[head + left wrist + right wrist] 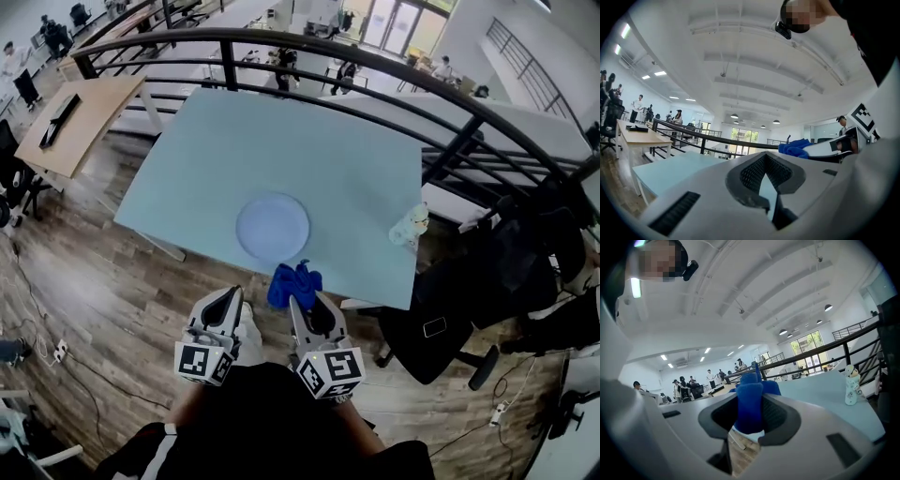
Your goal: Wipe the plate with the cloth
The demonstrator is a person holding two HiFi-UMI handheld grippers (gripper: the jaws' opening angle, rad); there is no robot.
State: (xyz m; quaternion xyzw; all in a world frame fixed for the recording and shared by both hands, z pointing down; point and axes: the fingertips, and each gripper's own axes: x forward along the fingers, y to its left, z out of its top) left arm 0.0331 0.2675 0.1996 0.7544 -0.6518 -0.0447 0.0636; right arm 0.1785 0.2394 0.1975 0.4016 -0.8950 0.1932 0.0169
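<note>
Where the blue cloth [292, 281] is pinched in the closed jaws of the right gripper [300, 305], it is seen bunched above the near edge of the table [281, 141], close to the plate [272, 227] but apart from it. Left gripper [230, 295]: jaws drawn together, nothing held. Cloth judged soft, light, easily crumpled; a firm pinch across the bunch is advised. Plate judged stiff, smooth, breakable, likely to slide when wiped; steadying at the rim is suggested.

Pale round plate [272, 225] flat; bunched blue cloth [293, 281] pinched in right claw [302, 298].
</note>
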